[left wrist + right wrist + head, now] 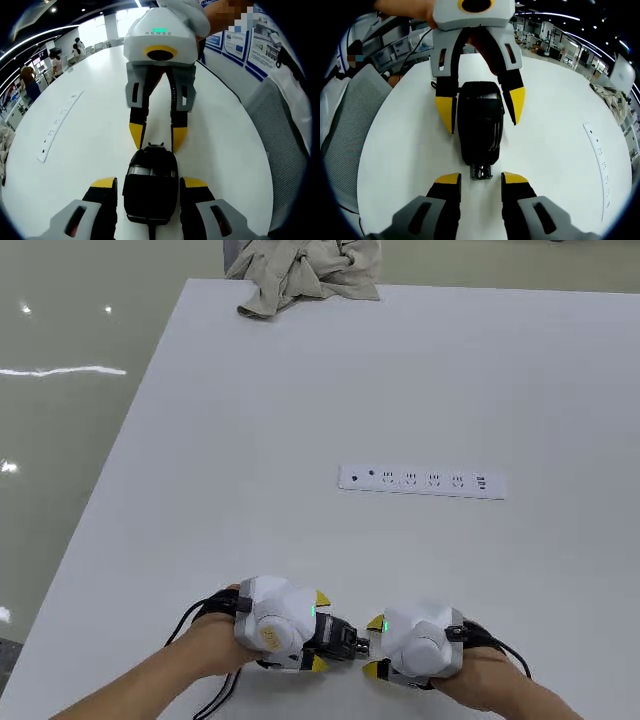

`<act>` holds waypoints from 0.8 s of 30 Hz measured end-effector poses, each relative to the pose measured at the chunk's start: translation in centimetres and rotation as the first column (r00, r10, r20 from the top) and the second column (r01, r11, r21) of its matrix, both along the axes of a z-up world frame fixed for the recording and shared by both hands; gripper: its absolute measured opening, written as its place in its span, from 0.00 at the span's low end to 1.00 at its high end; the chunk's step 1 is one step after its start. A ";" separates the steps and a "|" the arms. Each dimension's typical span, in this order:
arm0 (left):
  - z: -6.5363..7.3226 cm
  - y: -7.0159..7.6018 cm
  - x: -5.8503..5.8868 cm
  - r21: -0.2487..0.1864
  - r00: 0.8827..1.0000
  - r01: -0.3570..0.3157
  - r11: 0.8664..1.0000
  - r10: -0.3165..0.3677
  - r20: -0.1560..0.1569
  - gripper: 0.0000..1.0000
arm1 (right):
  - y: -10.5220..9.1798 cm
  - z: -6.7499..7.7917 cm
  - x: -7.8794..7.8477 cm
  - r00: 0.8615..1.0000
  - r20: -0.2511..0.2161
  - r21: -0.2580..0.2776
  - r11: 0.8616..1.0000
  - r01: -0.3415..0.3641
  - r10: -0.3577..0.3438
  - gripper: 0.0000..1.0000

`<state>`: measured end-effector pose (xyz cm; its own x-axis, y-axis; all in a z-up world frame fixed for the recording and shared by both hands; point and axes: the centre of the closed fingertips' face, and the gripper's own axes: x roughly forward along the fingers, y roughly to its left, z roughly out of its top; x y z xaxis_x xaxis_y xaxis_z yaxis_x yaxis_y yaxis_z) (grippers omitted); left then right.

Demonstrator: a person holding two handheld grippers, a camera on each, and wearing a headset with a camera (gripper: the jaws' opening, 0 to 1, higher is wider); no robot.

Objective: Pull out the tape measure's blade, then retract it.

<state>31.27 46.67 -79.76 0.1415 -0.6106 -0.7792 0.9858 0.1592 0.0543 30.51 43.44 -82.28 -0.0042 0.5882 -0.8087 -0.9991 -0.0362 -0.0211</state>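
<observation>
My left gripper (149,183) is clamped on the black tape measure (480,125). Its two yellow-tipped jaws press against the sides of the case. The case lies on the white table (300,420), close to the near edge.

My right gripper (481,178) faces it head-on with its jaws apart. One yellow tip sits on each side of the small metal hook (481,171), with a sliver of table showing between the hook and each tip. The hook sits right at the mouth of the case.

In the head view the two grippers meet nose to nose. The tape measure is a dark shape between them, mostly hidden by their white housings.

In the left gripper view, the top of the right gripper's housing carries a green light bar (159,30). Below it is a row of small grey letters that looks like XENSE, though I cannot read it for certain. In the head view the left gripper's housing bears a yellowish label (270,638), too small to read. The tape measure's case is too dark for me to make out any marking.

A white power strip (420,481) lies well beyond the grippers, mid-table, and its printing is too small to read. A crumpled beige cloth (305,270) sits at the far edge, cut off by the top of the head view. A black cable (205,608) runs from the left gripper off the bottom of that view. In the left gripper view, blue-and-white posters (255,30) hang on a wall with their text blurred.
</observation>
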 end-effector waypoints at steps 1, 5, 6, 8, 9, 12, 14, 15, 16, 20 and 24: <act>-0.1 0.0 0.0 0.004 1.000 0.003 1.000 -0.003 0.001 0.47 | 0.0 0.0 0.0 1.000 -0.002 0.000 1.000 0.001 -0.001 0.32; -0.3 -0.1 -0.2 0.018 1.000 0.025 1.000 -0.025 0.004 0.46 | 0.2 -0.2 -0.1 1.000 0.000 -0.005 1.000 -0.012 0.012 0.30; -0.3 -0.1 -0.3 0.019 1.000 0.029 0.999 -0.029 0.004 0.46 | 0.2 -0.2 -0.1 1.000 -0.002 -0.005 1.000 -0.012 0.012 0.29; -0.4 -0.1 -0.3 0.024 0.999 0.036 0.999 -0.036 0.006 0.45 | 0.3 -0.4 -0.1 1.000 -0.006 -0.006 1.000 -0.013 0.013 0.29; -0.4 -0.1 -0.3 0.026 0.999 0.039 0.999 -0.039 0.007 0.45 | 0.3 -0.4 -0.1 1.000 -0.007 -0.007 1.000 -0.014 0.014 0.29; -0.4 -0.1 -0.2 0.028 0.999 0.041 0.999 -0.041 0.007 0.44 | 0.4 -0.4 -0.1 1.000 -0.013 -0.004 1.000 -0.014 0.014 0.28; -0.4 -0.2 -0.2 0.027 0.999 0.045 0.999 -0.046 0.007 0.43 | 0.4 -0.4 -0.2 1.000 -0.015 -0.002 1.000 -0.019 0.019 0.26; -0.4 -0.3 -0.2 0.029 0.999 0.049 0.998 -0.049 0.008 0.43 | 0.5 -0.4 -0.2 1.000 -0.016 -0.003 1.000 -0.020 0.020 0.25; -0.4 -0.3 -0.2 0.031 0.999 0.053 0.998 -0.053 0.009 0.42 | 0.5 -0.4 -0.2 1.000 -0.018 -0.002 1.000 -0.020 0.020 0.25; -0.6 -0.4 -0.1 0.042 0.997 0.069 0.997 -0.070 0.014 0.41 | 0.5 -0.4 -0.1 1.000 -0.027 0.000 1.000 -0.016 0.016 0.23; -0.7 -0.4 -0.1 0.045 0.997 0.077 0.996 -0.077 0.009 0.40 | 0.6 -0.5 -0.1 0.999 -0.030 0.001 1.000 -0.018 0.018 0.20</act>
